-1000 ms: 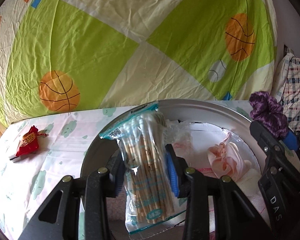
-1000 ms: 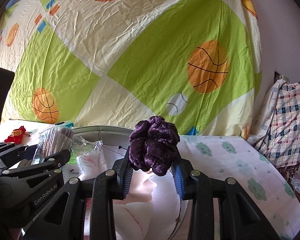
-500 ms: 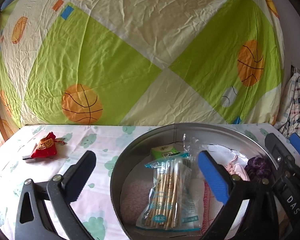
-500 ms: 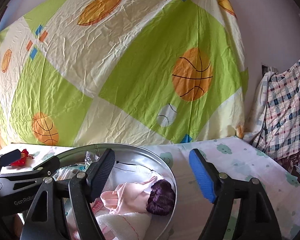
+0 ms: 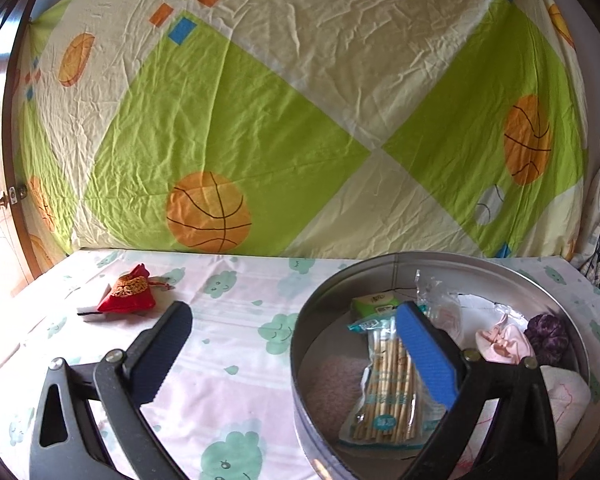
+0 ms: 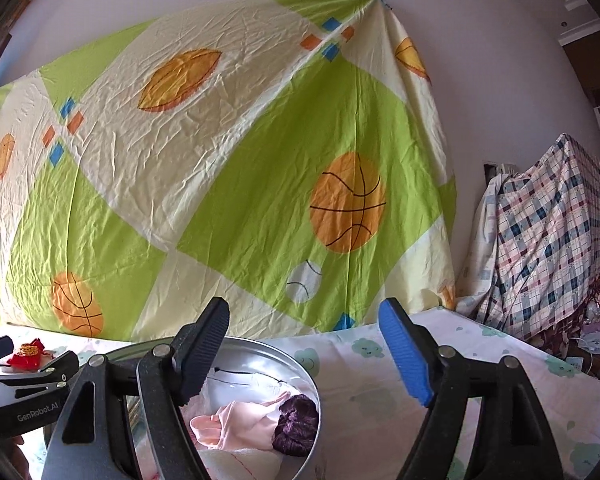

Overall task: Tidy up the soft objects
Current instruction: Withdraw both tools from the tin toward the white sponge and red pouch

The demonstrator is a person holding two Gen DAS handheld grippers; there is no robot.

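The left tool [image 5: 296,348] angles down, spread wide and empty, above the round metal tin [image 5: 332,292]. The right tool [image 6: 304,352] points level, spread, empty. Below lie one purple scrunchie [image 6: 296,424], one cotton-swab packet [image 5: 388,388], one pink cloth [image 6: 240,424].

Bright, soft daylight from the left; sharp centres, fisheye-bent edges with dark corners.
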